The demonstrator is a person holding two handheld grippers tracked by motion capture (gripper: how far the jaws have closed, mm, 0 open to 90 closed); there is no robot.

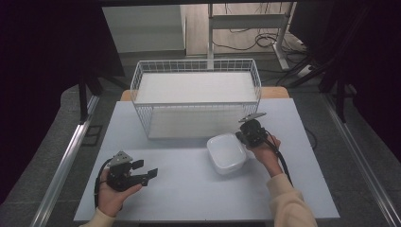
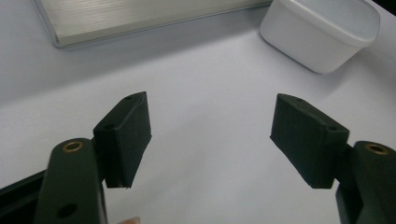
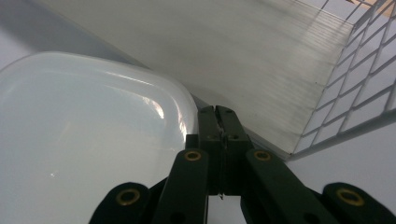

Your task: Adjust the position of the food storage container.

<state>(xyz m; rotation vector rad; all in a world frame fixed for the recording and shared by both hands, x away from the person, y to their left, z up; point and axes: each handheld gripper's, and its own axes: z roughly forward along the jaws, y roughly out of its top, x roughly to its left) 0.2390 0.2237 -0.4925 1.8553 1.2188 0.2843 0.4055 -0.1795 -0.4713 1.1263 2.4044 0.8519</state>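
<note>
We see a pale surface [image 1: 189,189], bare near us, dark curtains either side, grey floor, cables and a desk frame far back. Left tool [image 1: 144,171] near left, held just above the surface, jaws spread, nothing between. White lidded container [image 1: 227,153] sits right of centre, just in front of the white wire basket [image 1: 196,94]. Right tool [image 1: 246,137] at the container's far right edge, jaws pressed together; right gripper view puts them just beside the lid rim, whether touching we can't tell. Left gripper view gives the container's side wall [image 2: 322,32]; high view gives the basket's white liner.
</note>
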